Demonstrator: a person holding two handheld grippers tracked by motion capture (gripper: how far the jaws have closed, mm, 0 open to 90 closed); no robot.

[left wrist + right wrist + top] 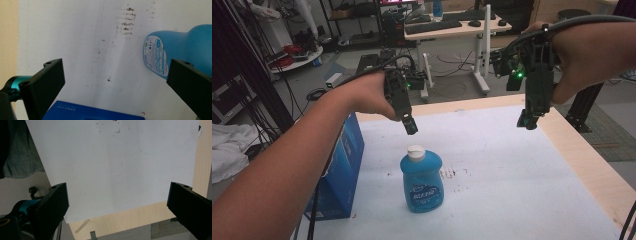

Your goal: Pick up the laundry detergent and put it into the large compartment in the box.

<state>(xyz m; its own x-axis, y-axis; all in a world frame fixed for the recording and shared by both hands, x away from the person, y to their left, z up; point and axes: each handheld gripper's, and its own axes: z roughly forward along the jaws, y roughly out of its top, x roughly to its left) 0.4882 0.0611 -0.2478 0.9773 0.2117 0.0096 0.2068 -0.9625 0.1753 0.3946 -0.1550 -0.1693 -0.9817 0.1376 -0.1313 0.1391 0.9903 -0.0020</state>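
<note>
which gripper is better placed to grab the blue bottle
Left, probably. The left gripper hangs open just above the blue bottle; the right gripper is open too, but farther off.

Both forearms come in from the bottom corners of the high view and angle toward the middle. The left gripper (411,126) sits just left of center, tilted down and a bit to the right, jaws spread wide with nothing between them. The right gripper (528,121) hangs in the upper right, pointing nearly straight down, jaws wide apart too.
</note>
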